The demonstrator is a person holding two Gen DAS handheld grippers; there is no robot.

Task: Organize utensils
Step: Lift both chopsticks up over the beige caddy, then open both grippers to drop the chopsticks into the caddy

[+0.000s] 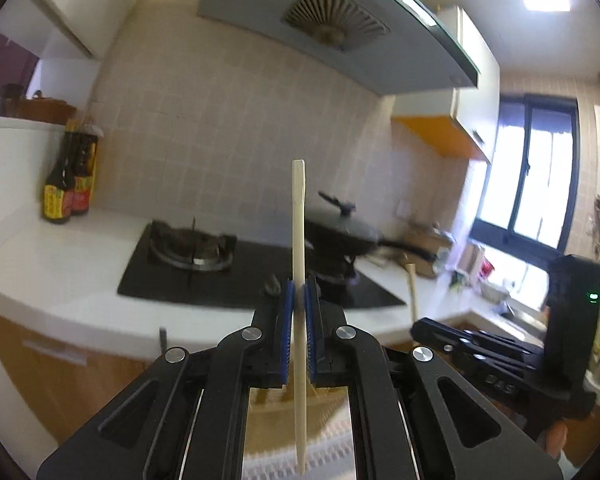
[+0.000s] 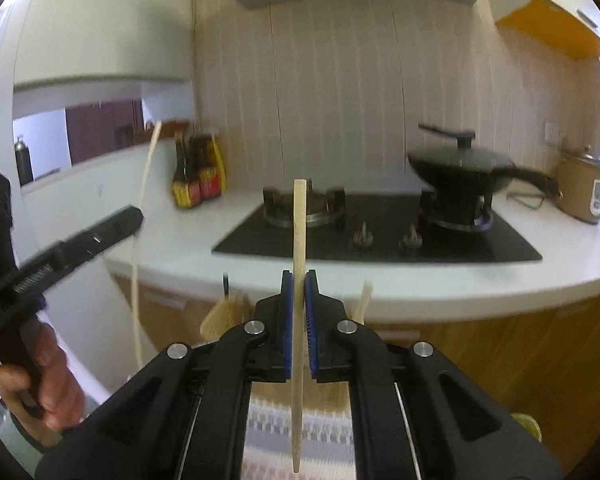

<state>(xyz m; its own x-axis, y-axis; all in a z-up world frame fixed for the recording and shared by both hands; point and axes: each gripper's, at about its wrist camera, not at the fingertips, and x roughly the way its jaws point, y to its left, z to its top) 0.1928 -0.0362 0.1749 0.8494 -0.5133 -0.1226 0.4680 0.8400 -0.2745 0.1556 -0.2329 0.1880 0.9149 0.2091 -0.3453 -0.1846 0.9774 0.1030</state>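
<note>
My left gripper [image 1: 299,294] is shut on a pale wooden chopstick [image 1: 299,240] that stands upright between the blue pads, its top above the stove. My right gripper [image 2: 299,284] is shut on a second pale chopstick [image 2: 299,232], also upright. The right gripper shows at the right in the left wrist view [image 1: 480,348]. The left gripper [image 2: 132,216] shows at the left in the right wrist view with its chopstick [image 2: 144,208]. A woven utensil holder [image 2: 224,316] sits low, just beyond my right fingers, with a stick [image 2: 365,300] poking up.
A white counter [image 2: 188,248] carries a black gas hob [image 2: 380,240], a lidded black wok [image 2: 460,164] on the right burner, sauce bottles [image 2: 198,172] at the back left and a rice cooker [image 2: 584,184] at the far right. A patterned cloth [image 2: 320,432] lies below me.
</note>
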